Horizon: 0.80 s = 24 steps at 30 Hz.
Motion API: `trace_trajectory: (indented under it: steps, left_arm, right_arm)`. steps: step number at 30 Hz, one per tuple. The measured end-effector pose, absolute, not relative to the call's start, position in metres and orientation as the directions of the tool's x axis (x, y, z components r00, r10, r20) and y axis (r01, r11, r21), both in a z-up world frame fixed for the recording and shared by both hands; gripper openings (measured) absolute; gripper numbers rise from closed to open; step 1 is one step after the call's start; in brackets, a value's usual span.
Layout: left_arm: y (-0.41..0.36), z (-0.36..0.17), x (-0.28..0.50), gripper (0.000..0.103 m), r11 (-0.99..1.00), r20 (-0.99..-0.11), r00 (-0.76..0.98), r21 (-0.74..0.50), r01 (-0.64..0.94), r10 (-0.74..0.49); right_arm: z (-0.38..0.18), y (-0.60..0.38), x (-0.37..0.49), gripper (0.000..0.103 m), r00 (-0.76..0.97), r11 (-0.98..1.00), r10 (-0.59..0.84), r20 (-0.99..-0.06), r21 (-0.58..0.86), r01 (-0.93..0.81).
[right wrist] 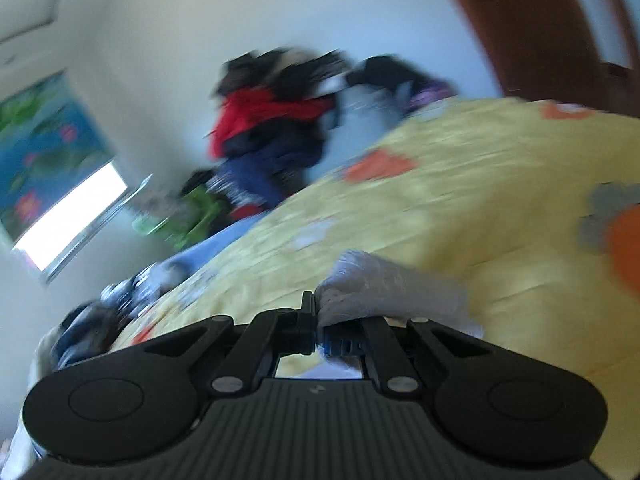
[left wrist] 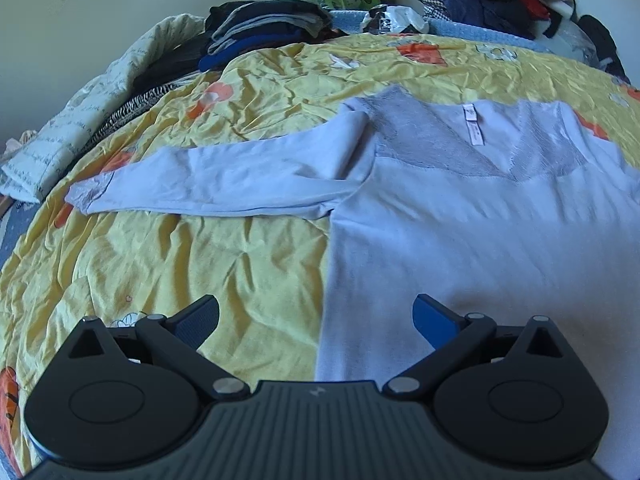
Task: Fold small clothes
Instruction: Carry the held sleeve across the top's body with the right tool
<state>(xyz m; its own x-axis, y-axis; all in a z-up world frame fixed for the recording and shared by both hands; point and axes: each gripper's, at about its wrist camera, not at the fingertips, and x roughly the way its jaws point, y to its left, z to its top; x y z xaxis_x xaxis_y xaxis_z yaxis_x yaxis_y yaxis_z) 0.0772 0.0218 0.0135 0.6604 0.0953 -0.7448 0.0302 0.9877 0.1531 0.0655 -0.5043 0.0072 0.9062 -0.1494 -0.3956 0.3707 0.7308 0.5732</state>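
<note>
The top [left wrist: 460, 216] lay flat on the yellow quilt [left wrist: 180, 264], filling the left wrist view from 3 to 5 o'clock, one sleeve [left wrist: 208, 184] stretched toward 9 o'clock. The left gripper [left wrist: 316, 314] hovered over the top's side edge, fingers wide apart, holding nothing. In the blurred right wrist view, the right gripper [right wrist: 316, 322] had its fingers pressed together on a bunch of the pale fabric [right wrist: 380, 284]. A clothes heap [right wrist: 276, 120] sat at 12 o'clock.

Bare yellow quilt [left wrist: 168, 264] left of shirt [left wrist: 480, 232]; clothes piles [left wrist: 264, 28] behind.
</note>
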Motion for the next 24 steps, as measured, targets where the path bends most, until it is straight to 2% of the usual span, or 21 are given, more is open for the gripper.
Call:
trace_trajectory:
  steps: [8,12,24]
  left_arm:
    - [0.056,0.014,0.077,0.103,0.990,-0.737,0.666,0.143,-0.016,0.118]
    - [0.080,0.013,0.077,0.103,0.990,-0.740,0.659,0.129,-0.058,0.135]
    - [0.129,0.010,0.077,0.103,0.983,-0.749,0.639,0.097,-0.156,0.175]
  right_arm:
    - [0.044,-0.377,0.123,0.009,0.931,0.797,0.104,-0.350,0.589,0.132]
    - [0.055,-0.302,0.153,0.009,0.908,0.833,0.201,-0.368,0.552,0.039]
    - [0.018,-0.124,0.215,0.009,0.805,0.847,0.382,-0.454,0.520,-0.108]
